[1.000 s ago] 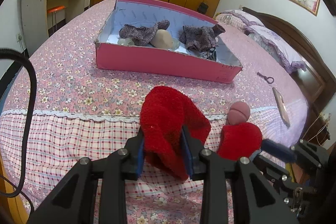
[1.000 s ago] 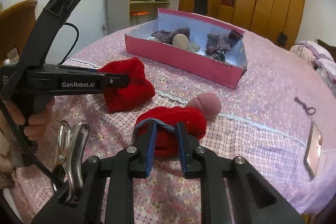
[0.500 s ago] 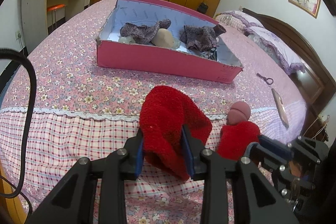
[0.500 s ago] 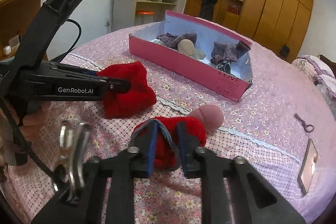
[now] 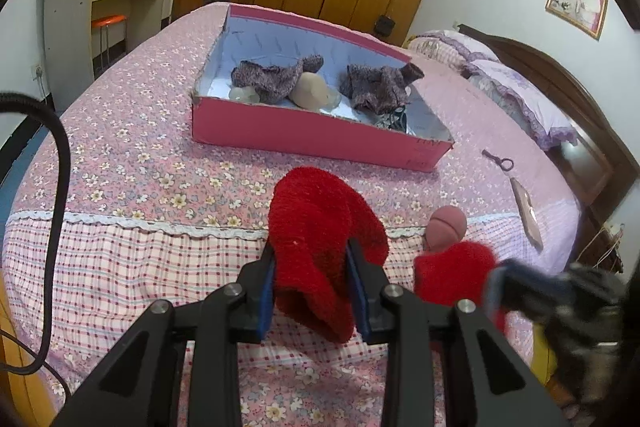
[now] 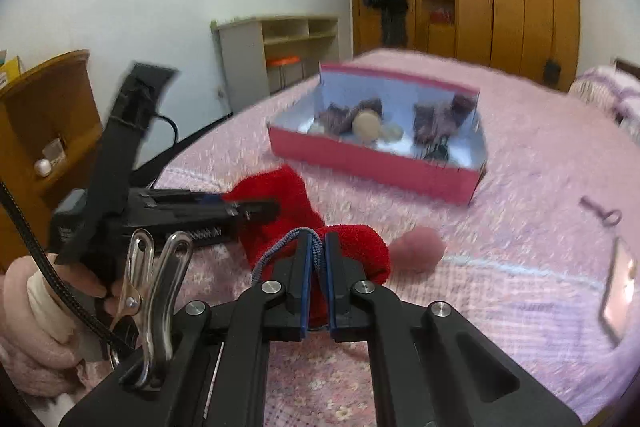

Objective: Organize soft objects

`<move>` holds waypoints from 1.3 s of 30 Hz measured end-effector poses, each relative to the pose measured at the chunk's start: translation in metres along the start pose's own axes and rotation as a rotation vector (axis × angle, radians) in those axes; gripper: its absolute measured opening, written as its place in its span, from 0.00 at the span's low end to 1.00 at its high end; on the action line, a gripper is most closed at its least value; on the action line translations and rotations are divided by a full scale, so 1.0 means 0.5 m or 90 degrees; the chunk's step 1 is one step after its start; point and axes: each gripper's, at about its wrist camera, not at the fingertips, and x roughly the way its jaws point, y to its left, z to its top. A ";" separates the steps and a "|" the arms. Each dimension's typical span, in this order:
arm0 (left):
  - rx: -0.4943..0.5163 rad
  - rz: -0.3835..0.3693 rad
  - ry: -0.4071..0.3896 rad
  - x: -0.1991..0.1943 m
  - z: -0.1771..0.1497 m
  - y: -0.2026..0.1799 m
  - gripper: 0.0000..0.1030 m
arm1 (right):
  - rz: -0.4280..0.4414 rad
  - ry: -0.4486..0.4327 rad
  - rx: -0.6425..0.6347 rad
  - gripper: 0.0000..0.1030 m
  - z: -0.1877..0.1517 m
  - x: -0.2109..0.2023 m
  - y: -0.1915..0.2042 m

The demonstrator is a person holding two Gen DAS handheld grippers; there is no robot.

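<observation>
- Two red soft pieces were in your grip: your left gripper (image 5: 312, 283) pinched the bigger red sock (image 5: 320, 239) low in the centre of its frame, pads pressed into the pile, much as a second earlier.
- Your right gripper (image 6: 319, 267) had just been closing; its fingers (image 6: 304, 267) ended almost pressed together, nipping a thin edge of the second red sock (image 6: 356, 247) and a grey-blue cord (image 6: 276, 247) looped at it, where a second ago they straddled the bundle loosely.
- That bundle looked lifted slightly off the bedspread (image 6: 500, 227); by my reading, the pick was made and the carry to the box came next.
- Your pink box (image 5: 312, 131) sat in the upper middle of the left view, already holding two grey knitted pieces (image 5: 276, 79) and a beige round thing (image 5: 312, 93).
- A pink ball (image 5: 446, 227) lay just beside the second sock, at lower right, possibly touching it.
- A dark key-like item (image 5: 498, 159) and a flat brown object (image 5: 528, 213) lay further right, clear of the route.
- Your path to the box looked open; the near wall needed clearing, and the slim pinch might slip.
</observation>
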 end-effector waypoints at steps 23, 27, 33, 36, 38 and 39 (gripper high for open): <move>-0.008 0.002 -0.001 -0.007 -0.004 0.011 0.31 | 0.091 0.147 -0.024 0.07 -0.096 -0.010 0.017; -0.008 0.001 -0.002 -0.005 -0.004 0.012 0.31 | 0.091 0.185 -0.060 0.09 -0.110 -0.006 0.033; -0.008 0.002 0.000 -0.004 -0.006 0.013 0.31 | 0.081 0.149 -0.107 0.23 -0.103 -0.032 0.054; -0.007 0.002 -0.001 -0.004 -0.006 0.014 0.31 | 0.074 0.149 -0.122 0.24 -0.099 -0.024 0.064; -0.008 0.001 0.000 -0.004 -0.007 0.014 0.31 | 0.071 0.163 -0.129 0.24 -0.103 -0.009 0.072; -0.009 0.001 0.000 -0.003 -0.007 0.015 0.31 | 0.075 0.167 -0.130 0.24 -0.106 -0.003 0.077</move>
